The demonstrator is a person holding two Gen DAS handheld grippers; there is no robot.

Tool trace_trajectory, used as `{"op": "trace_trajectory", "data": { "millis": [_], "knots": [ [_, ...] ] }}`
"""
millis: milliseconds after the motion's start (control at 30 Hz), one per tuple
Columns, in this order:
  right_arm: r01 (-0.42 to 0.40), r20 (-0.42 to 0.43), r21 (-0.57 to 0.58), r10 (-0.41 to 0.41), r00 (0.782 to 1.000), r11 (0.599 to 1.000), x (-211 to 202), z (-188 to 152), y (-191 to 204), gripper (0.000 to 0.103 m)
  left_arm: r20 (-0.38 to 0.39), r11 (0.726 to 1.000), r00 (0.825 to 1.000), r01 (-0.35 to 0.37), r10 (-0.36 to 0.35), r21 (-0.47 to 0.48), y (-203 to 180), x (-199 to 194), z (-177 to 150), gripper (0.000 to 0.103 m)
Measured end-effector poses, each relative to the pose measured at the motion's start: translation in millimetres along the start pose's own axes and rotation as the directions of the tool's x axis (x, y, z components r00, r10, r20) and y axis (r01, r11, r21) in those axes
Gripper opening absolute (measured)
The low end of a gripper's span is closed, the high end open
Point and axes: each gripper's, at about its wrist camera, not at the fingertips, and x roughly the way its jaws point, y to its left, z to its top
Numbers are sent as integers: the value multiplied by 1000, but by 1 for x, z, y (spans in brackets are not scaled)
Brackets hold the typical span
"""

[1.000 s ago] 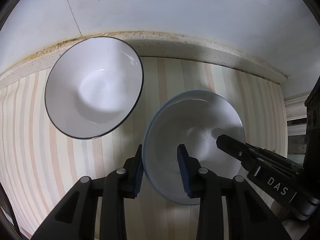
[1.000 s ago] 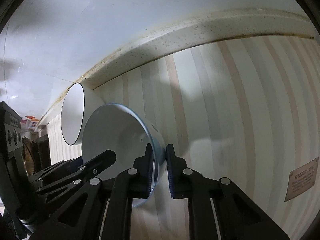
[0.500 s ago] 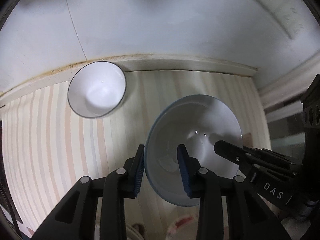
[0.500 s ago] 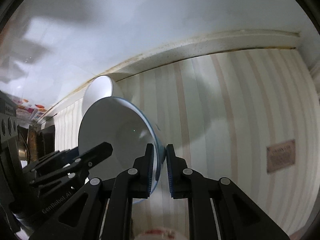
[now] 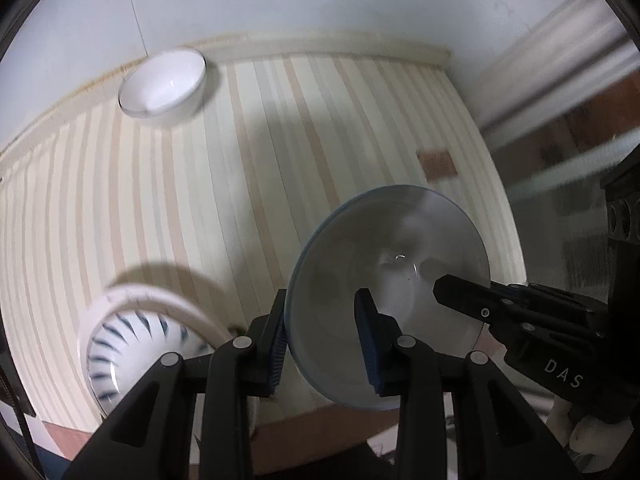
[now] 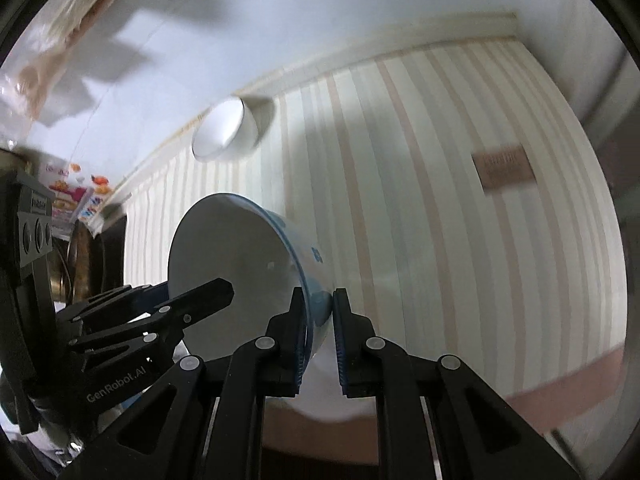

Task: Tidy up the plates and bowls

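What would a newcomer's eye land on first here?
The blue-rimmed bowl, held in mid-air with both hand-held grippers clamped on its rim: left near, right opposite. Next, a plain white bowl far back by the wall, and a blue-dashed bowl below left.

left claw (image 5: 322, 336): clamped, raised | right claw (image 6: 319, 336): clamped, raised, close alongside
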Motion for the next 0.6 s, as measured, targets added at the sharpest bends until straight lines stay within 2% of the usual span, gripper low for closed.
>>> {"op": "trace_trajectory", "data": {
  "millis": [167, 300, 600],
  "knots": [
    [7, -53, 34, -5, 999, 999, 19, -34, -13, 14, -72, 1000, 997, -12, 13, 17, -3, 24, -22, 29],
    [13, -84, 64, -8, 996, 998, 37, -55, -24, 14, -100, 998, 994, -38, 42, 45, -8, 40, -27, 29],
    [28, -134, 88, -16, 991, 996, 62, -73, -39, 14, -118, 992, 988, -86, 96, 90, -12, 57, -21, 29]
  ]
}}
